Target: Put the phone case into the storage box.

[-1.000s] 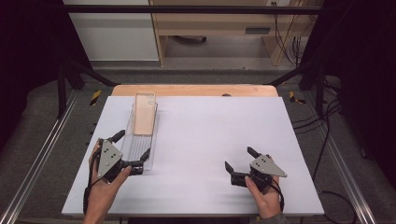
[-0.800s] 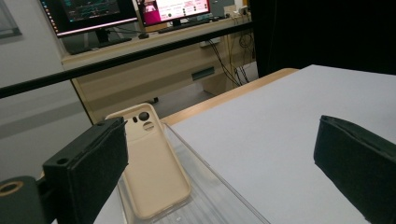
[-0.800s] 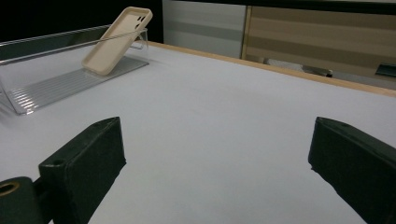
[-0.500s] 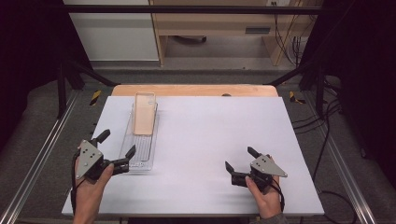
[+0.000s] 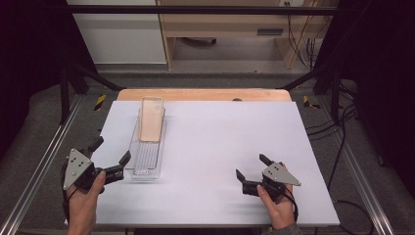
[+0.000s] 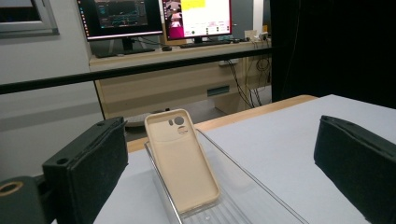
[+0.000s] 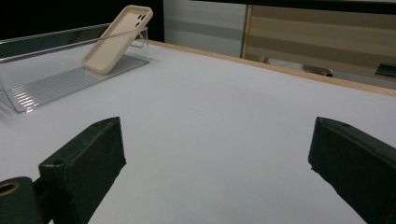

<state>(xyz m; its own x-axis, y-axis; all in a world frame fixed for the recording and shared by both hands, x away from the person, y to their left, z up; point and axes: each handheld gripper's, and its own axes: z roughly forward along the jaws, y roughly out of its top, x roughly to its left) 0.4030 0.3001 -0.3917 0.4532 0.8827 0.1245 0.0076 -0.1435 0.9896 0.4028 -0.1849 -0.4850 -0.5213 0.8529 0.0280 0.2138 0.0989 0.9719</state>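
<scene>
Leaning in a clear tray [image 5: 147,161] on the white table [image 5: 220,147], a beige phone case [image 5: 151,125] is seen from above, framed between the left gripper [image 6: 224,163]'s parted jaws, and left of the right gripper [image 7: 219,172], spread empty.

Even bright light on the table [image 5: 210,147], dark surroundings, slightly soft focus.

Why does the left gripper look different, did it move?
Yes. The left gripper slid leftward and back toward the person, away from the clear tray, whose near end it earlier overlapped.
</scene>
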